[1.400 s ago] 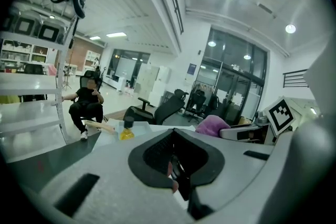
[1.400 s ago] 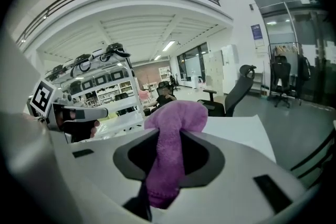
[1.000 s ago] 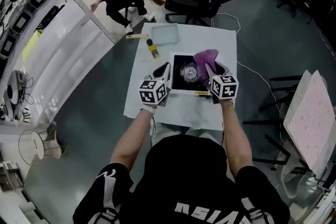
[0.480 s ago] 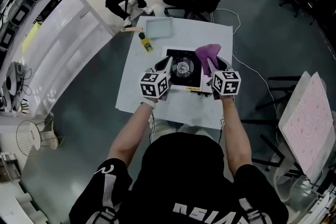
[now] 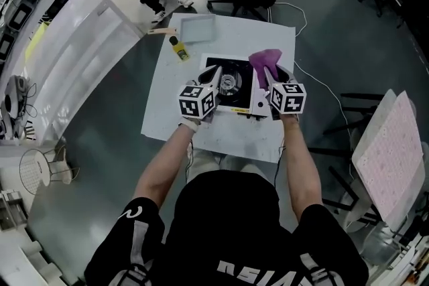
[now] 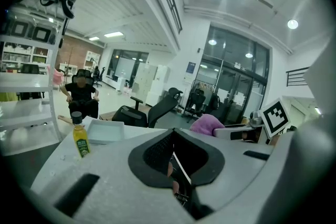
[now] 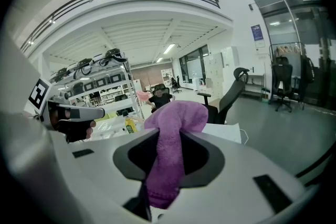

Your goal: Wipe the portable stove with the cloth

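— Your left hand-held gripper (image 5: 216, 72) hangs over the left edge of the portable stove (image 5: 241, 96). Its jaws are narrow, and I see nothing pinched between them.
— Where is the stove?
— In the middle of the desk (image 5: 171, 110), with the burner (image 5: 230, 82) facing up, between your two hands.
— And on the right?
— Your right hand-held gripper (image 5: 268, 81) is clamped on the purple cloth (image 5: 265, 58). The cloth bunches up past the jaws, above the stove's right side. I cannot tell whether it touches the surface.
— Which step is that?
— I'd judge it's the approach: you have the cloth in your grip and the wiping hasn't begun. Next, tip your right hand down until the loose fold presses flat on the stove, then drag it across. Your left could brace the stove's body so it doesn't slide on the desk.
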